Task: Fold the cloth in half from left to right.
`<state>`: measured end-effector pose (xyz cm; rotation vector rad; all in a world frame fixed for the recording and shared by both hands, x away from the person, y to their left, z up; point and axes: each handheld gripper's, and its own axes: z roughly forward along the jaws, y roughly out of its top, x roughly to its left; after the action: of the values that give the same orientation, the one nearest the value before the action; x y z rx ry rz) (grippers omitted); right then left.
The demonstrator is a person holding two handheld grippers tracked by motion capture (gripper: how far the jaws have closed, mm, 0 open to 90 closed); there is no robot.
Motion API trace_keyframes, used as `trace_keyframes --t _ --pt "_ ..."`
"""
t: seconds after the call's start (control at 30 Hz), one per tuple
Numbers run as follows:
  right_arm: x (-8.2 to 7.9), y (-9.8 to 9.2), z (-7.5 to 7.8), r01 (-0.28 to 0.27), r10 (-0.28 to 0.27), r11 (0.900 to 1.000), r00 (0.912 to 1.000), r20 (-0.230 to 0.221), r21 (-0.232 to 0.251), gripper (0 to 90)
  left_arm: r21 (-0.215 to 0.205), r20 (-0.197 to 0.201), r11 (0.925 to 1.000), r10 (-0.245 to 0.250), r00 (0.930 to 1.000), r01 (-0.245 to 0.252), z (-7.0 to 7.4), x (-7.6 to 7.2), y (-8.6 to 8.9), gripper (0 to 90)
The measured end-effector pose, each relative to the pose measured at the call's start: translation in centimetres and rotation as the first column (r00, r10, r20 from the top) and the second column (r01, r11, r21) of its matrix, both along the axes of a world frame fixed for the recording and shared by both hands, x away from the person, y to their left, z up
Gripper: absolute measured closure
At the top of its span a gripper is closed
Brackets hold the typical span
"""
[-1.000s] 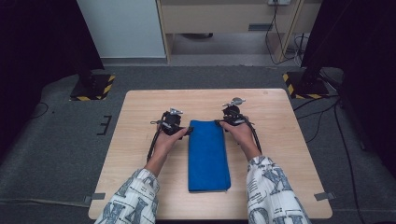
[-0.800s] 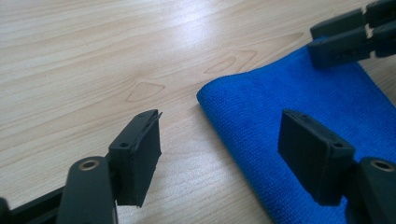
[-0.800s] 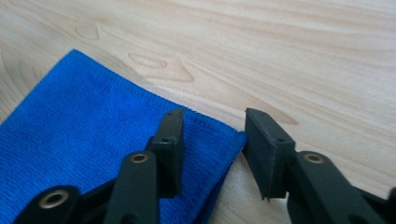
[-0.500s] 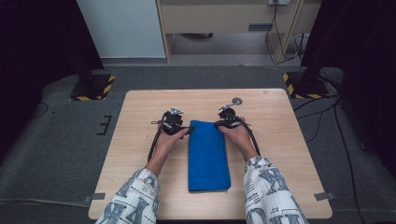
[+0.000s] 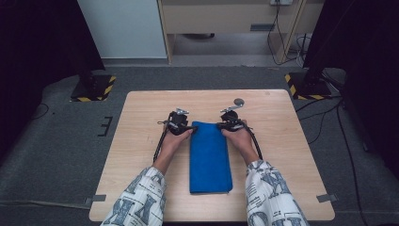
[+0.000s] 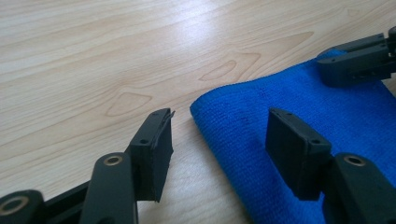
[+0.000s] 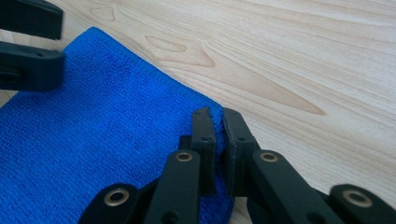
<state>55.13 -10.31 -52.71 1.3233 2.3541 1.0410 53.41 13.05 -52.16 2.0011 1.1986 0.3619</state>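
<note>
Blue towel (image 7: 93, 140) corner pinched by right gripper (image 7: 218, 122), left gripper (image 6: 217, 135) fingers closing, straddling edge.

Bare table (image 5: 141, 155) is left open on both sides of the blue cloth (image 5: 209, 160). One small round object (image 5: 239, 101), possibly metal, is seen beyond the right gripper (image 5: 225, 125).

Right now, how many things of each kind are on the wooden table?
Blue folded towel: 1
Hand-held gripper: 2, the left and the right
Small round grey disc: 1
Total: 4
</note>
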Motion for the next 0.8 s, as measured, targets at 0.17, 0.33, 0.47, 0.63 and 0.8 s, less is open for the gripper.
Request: trace_keyframes --t 0.17,0.33,0.47,0.63,0.8 --pt "-0.3 0.0 0.1 -0.004 0.004 1.0 1.0 0.008 0.008 86.1 -0.003 -0.025 0.9999 0.01 0.9996 -0.01 -0.6 0.2 -0.2 43.8" --pt "-0.7 -0.1 0.7 -0.011 0.01 1.0 0.9995 0.03 0.027 86.6 -0.01 -0.02 0.9999 -0.006 0.9998 0.006 -0.9 0.2 -0.7 53.2" --pt "-1.0 -0.3 0.9 -0.008 0.006 0.998 0.9994 0.033 0.056 86.7 0.03 -0.006 0.999 -0.033 0.9994 0.033 -0.8 0.0 -1.8 69.6" --pt "-1.7 -0.8 1.1 -0.001 -0.002 0.996 0.9993 0.038 0.089 86.9 -0.006 -0.01 0.9991 -0.042 0.999 0.042 -0.4 -0.2 -1.9 83.7" --pt "-2.3 -1.1 1.9 -0.005 -0.001 0.995 0.9982 0.061 0.099 86.9 -0.019 0.026 0.9989 -0.043 0.9987 0.044 0.9 -0.8 -2.0 84.7"
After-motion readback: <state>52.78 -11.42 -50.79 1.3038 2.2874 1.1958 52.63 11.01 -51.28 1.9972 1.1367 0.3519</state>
